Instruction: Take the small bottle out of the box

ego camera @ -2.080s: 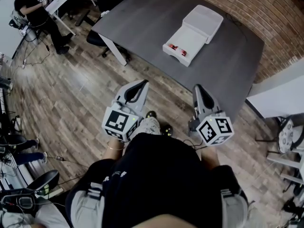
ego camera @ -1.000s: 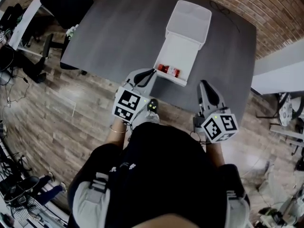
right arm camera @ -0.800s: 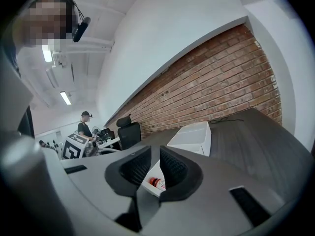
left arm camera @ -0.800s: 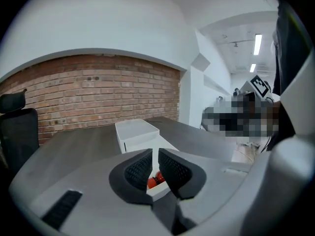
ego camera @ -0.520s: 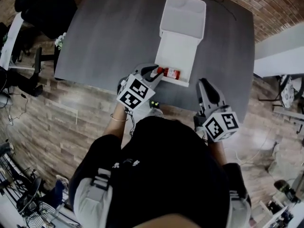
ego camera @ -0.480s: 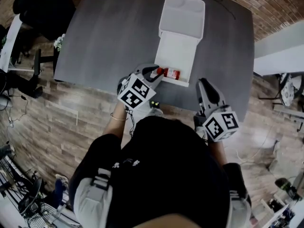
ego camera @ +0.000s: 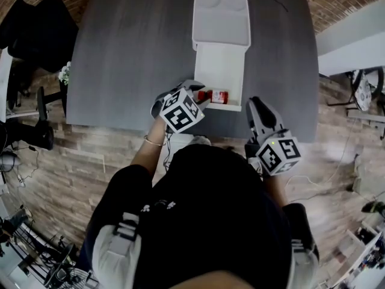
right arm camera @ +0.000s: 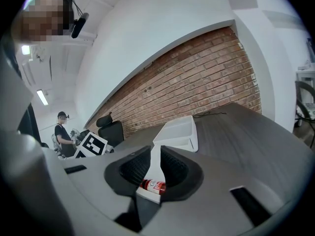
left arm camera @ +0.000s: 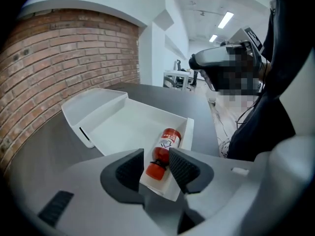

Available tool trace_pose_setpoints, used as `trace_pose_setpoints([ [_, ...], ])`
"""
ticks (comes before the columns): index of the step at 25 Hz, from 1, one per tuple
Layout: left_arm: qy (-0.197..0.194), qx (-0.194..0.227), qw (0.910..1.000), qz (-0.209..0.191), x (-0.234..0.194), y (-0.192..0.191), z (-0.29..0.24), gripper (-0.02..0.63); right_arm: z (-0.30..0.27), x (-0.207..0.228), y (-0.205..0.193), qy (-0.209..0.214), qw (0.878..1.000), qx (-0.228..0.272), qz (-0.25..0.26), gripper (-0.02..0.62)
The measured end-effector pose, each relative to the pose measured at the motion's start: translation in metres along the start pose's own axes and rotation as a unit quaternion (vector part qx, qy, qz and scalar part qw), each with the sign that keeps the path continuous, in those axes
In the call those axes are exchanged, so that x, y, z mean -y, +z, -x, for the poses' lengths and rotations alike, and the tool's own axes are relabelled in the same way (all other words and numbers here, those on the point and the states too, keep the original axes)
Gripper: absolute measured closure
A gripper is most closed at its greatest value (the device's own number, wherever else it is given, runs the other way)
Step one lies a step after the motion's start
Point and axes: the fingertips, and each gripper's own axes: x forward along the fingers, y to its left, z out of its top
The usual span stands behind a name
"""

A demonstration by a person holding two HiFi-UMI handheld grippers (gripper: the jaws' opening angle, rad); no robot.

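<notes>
Table (ego camera: 120, 53): grey, under box.
Box (ego camera: 219, 71): white, open; lid (ego camera: 221, 17) flipped back flat at box's far end.
L gripper (left arm camera: 156, 157): at box's near-left corner, angled down into it. Jaws wide apart, just been opening. Bottle's cap end shows btwn them, pads not on it.
R gripper (right arm camera: 155, 156): off box's near-right corner, clear of it. Jaws w/ narrow gap, just opened a bit, nothing btwn pads.
Bottle (left arm camera: 164, 147): small, red, white label. Lies on its side inside box, along near wall.
</notes>
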Motion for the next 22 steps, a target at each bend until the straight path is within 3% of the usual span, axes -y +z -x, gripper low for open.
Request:
trace_pose_setpoints([
  [9,-0.044,-0.016,0.9988,-0.008,0.007,0.001,-0.017,0.448,-0.010,0.004,0.005,-0.008,1.000,0.004,0.006,0.531],
  [13,-0.039,-0.019,0.9990,-0.005,0.005,0.008,-0.025,0.448,-0.017,0.010,0.008,0.013,1.000,-0.018,0.020,0.520],
  [16,-0.034,-0.026,0.9990,0.016,0.006,0.010,-0.029,0.448,-0.029,0.013,0.002,0.038,0.996,-0.056,0.067,0.496],
  [19,-0.025,-0.031,0.9988,0.028,0.005,0.008,-0.032,0.449,-0.045,0.007,-0.017,0.079,0.978,-0.120,0.154,0.484],
  [22,-0.017,-0.030,0.9988,0.036,0.004,0.009,-0.035,0.448,-0.059,0.001,-0.050,0.129,0.943,-0.201,0.232,0.454],
])
